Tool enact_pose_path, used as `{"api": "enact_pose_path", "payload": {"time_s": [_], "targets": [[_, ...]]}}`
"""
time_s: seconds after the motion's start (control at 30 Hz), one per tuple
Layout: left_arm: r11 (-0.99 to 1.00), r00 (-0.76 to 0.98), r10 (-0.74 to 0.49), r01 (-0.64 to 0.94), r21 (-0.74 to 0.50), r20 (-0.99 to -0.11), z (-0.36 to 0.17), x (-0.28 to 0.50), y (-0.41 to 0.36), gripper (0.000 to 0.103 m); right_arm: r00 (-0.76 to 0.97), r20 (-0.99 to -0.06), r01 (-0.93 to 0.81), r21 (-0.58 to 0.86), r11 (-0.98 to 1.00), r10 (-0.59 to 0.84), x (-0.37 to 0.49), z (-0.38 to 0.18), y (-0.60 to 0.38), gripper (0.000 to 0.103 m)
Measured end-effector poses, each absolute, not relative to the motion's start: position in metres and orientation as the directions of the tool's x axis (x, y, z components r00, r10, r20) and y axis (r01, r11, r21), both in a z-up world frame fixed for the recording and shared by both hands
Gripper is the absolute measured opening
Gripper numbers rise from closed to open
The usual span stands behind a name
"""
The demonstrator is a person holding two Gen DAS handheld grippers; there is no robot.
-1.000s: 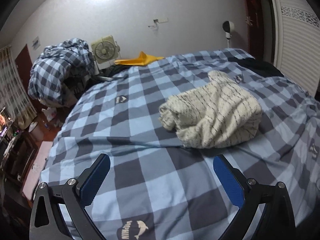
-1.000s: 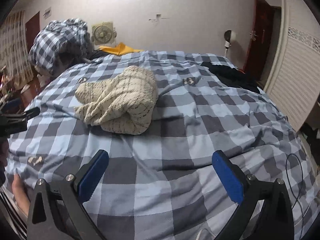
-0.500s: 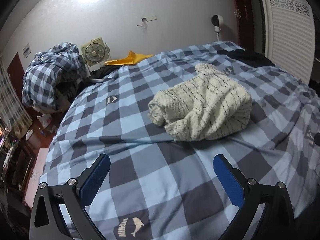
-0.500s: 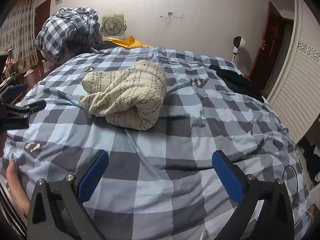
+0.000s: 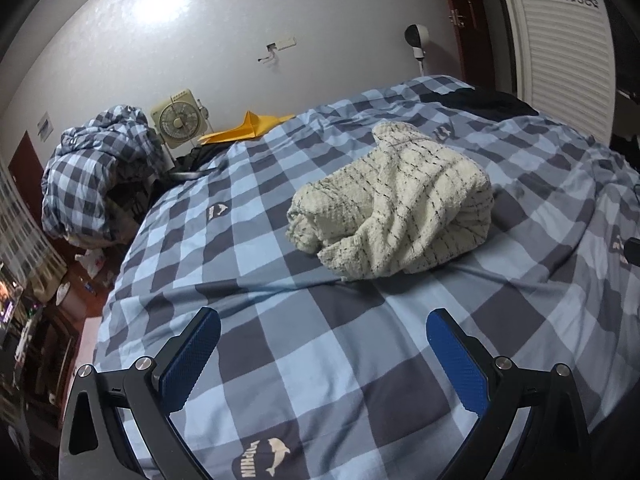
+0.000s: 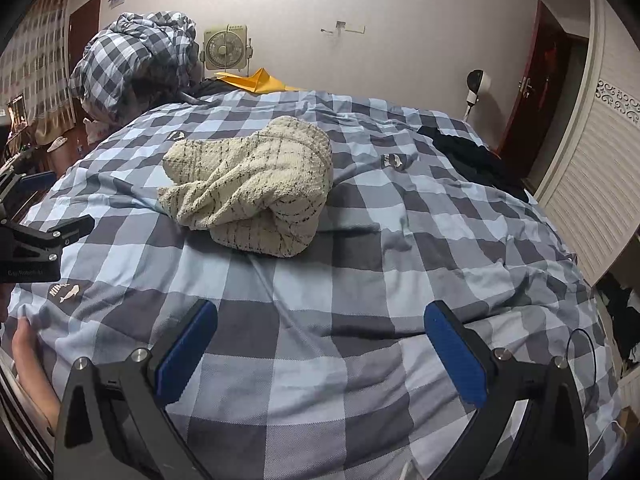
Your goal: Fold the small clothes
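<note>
Cream knitted garment [image 5: 394, 204] [image 6: 256, 188] with thin dark check lines, bunched in a loose heap near the middle of the bed [image 5: 280, 264] [image 6: 360, 248], on a blue and grey checked duvet printed with small whale emblems.

Left hand-held gripper [image 5: 322, 354]: released, blue pads [image 5: 188, 362] spread wide, empty, above bare duvet short of the garment and not touching it. Seen side-on at the left edge of the right wrist view [image 6: 44, 240], near the bed's left side.

Right hand-held gripper [image 6: 320, 348]: released too, pads well apart, empty, over bare duvet on the near side of the heap. Nothing but creased cover between either set of pads and the garment.

Around the bed:
- Heap of checked bedding [image 5: 100, 176] [image 6: 136, 60] piled off the far left corner.
- Small square fan [image 5: 176, 123] [image 6: 226, 48] against the wall, just beside that pile.
- Yellow folded item [image 5: 248, 130] [image 6: 256, 80] at the head of the bed, near the fan.
- Dark clothing [image 5: 484, 102] [image 6: 468, 156] on the far right part of the bed, well apart from the cream heap.
- White round lamp-like device [image 5: 418, 40] [image 6: 476, 86] by the wall.
- White louvred door [image 5: 560, 48] [image 6: 592, 184] on the right.
- Bare arm [image 6: 32, 368] of a person at the lower left edge of the right wrist view, touching the duvet's edge.
- Thin dark cable [image 6: 580, 352] on the cover at the right.
</note>
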State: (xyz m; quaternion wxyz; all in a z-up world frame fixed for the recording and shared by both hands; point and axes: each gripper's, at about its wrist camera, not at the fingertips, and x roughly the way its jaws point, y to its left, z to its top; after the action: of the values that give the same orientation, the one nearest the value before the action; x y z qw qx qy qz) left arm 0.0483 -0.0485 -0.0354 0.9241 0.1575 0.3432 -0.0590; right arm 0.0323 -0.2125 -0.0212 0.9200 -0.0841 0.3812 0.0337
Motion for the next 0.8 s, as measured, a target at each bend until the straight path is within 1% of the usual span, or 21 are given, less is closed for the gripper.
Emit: {"api": "enact_pose_path", "payload": {"time_s": [0.8], "targets": [[0.95,0.751,0.01,0.199,0.241,-0.661,-0.0353,0.0511,-0.0466,0.103,0.704,-0.71,-0.122,-0.125,0.985,-0.003,0.0316,-0.0219,-0.2129,0.101]]}}
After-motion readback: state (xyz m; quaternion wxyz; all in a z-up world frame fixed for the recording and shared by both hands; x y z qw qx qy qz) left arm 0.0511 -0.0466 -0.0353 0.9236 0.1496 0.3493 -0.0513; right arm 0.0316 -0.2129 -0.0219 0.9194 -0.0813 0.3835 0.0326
